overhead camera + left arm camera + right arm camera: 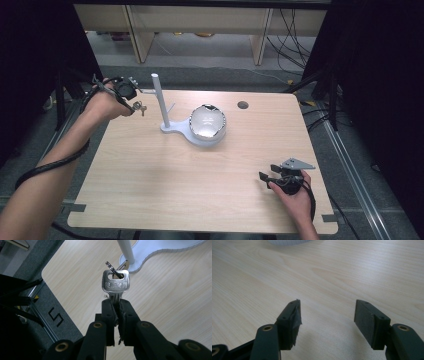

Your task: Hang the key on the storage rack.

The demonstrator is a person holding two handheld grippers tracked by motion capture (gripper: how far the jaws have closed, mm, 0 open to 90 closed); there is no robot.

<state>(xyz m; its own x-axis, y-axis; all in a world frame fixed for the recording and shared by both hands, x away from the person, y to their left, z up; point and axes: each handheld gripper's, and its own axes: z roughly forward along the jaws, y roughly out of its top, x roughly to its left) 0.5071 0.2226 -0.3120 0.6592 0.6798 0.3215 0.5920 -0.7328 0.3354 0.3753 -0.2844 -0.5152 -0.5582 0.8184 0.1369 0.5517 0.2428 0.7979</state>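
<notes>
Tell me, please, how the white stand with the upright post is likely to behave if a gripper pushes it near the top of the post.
The white stand would probably slide or tip rather than bend: its post is tall and thin. The shiny bowl on its flat base likely weighs it down somewhat. On the smooth wooden table it may skid.

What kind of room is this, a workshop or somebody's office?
Most likely a lab or office corner set up for recording. A plain wooden table stands on grey carpet, loose cables trail over the floor behind it, and light wooden desk legs stand beyond.
</notes>
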